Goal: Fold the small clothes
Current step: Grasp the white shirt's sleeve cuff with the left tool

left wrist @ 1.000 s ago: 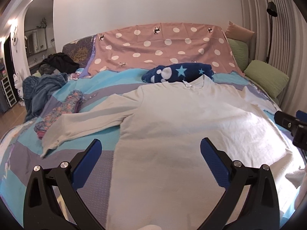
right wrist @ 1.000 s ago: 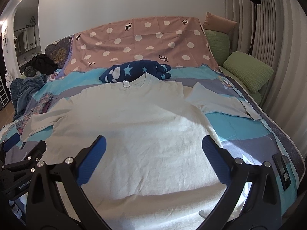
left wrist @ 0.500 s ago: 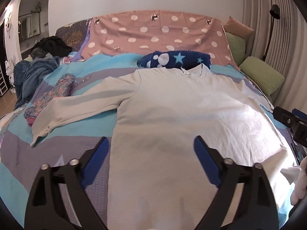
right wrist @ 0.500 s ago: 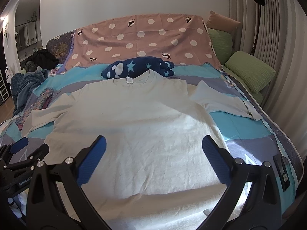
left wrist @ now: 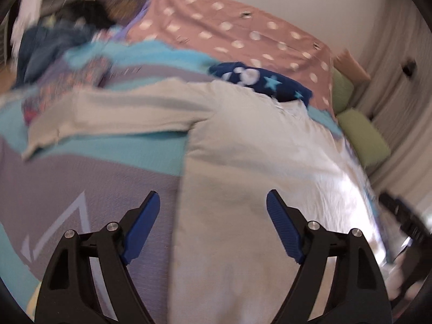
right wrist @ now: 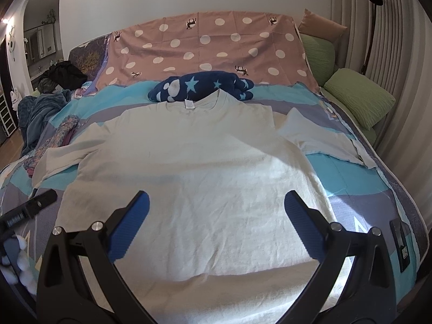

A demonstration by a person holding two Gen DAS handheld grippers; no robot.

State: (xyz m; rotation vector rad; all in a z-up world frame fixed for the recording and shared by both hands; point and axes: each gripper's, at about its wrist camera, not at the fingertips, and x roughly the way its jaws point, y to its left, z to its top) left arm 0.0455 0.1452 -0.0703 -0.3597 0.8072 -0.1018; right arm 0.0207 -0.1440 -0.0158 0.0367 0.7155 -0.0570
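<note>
A cream long-sleeved shirt [right wrist: 194, 167] lies flat on the bed, collar toward the headboard, both sleeves spread out. In the blurred left wrist view the shirt [left wrist: 256, 162] fills the middle and its left sleeve [left wrist: 113, 113] stretches left. My left gripper [left wrist: 213, 216] is open and empty above the shirt's left side edge. My right gripper [right wrist: 216, 210] is open and empty above the shirt's lower body. The left gripper also shows at the left edge of the right wrist view [right wrist: 29, 208].
A teal and grey quilt [right wrist: 351, 178] covers the bed. A navy star blanket [right wrist: 205, 85] lies behind the collar. A pink dotted cover [right wrist: 205, 46], green pillows [right wrist: 359, 97], a patterned garment [right wrist: 58, 135] and a dark clothes pile [right wrist: 62, 77] surround it.
My left gripper has swung left and tilted, so its view is blurred and now sits over the shirt's left edge. The right gripper has hardly moved. Both stay open.
</note>
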